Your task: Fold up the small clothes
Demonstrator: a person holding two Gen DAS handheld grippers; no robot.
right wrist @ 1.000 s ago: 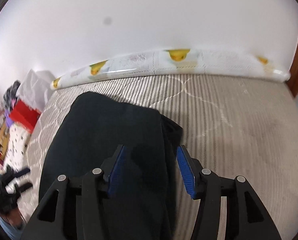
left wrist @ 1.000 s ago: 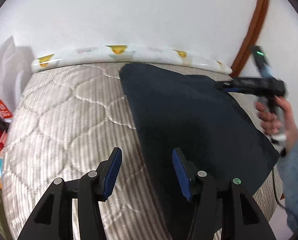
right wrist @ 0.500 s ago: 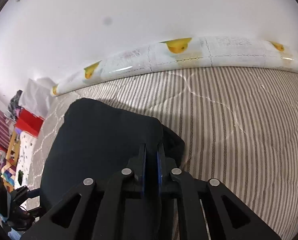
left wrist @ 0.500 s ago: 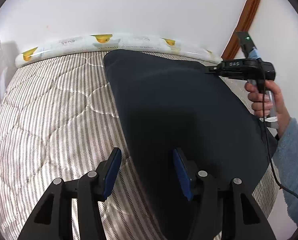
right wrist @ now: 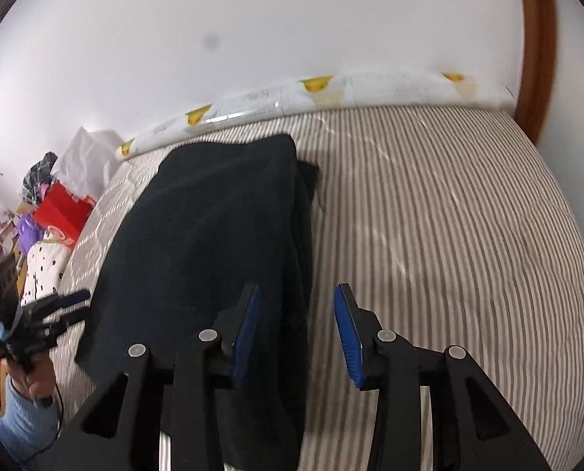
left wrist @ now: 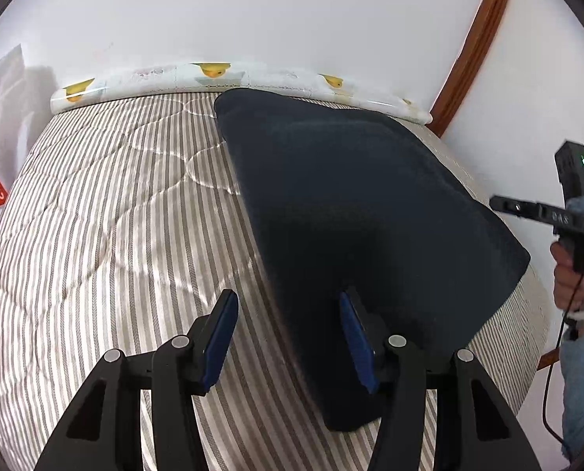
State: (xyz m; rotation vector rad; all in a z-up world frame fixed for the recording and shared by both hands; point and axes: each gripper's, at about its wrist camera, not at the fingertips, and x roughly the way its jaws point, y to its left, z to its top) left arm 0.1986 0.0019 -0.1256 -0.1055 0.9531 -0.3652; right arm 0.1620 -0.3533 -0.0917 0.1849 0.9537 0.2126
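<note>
Striped quilted mattress point(left wrist: 107, 227), white wall point(left wrist: 292, 11)

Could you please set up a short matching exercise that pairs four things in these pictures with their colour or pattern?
Things:
1. folded garment
2. mattress
3. bumper roll along the wall
4. gripper pads

Looks:
A. blue
B. white with yellow ducks
C. dark navy, almost black
D. grey and white stripes, quilted

Pairs: 1-C, 2-D, 3-B, 4-A
</note>
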